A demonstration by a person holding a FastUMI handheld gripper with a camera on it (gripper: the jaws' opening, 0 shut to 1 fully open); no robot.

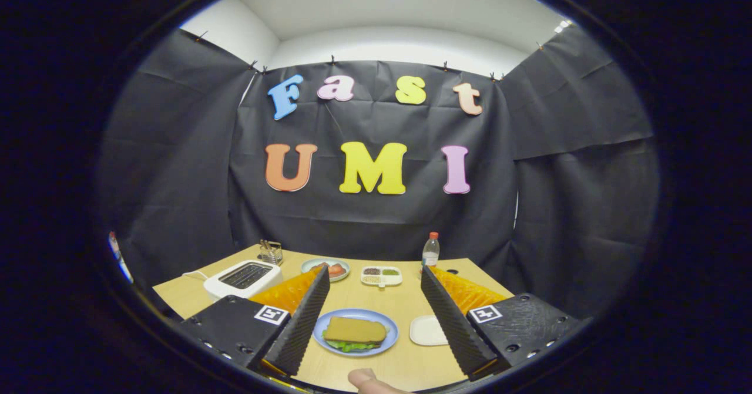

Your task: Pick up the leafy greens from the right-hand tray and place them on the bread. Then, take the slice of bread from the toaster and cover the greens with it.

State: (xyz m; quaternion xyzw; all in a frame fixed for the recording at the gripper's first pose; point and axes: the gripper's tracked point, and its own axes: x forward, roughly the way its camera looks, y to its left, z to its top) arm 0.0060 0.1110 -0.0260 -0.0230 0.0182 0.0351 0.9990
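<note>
On the blue plate a bread slice covers the leafy greens, which peek out underneath. The gripper hangs wide open, holding nothing, with the plate between its fingers. The small white tray (beside the plate) looks empty. The toaster stands by the table's left edge.

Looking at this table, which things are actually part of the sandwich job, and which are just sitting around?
Part of the job:
- blue plate with the bread on top of the leafy greens
- toaster
- small white tray
- the open gripper above the plate

Just lying about:
- water bottle
- seasoning dish
- plate of red food
- utensil holder
</note>
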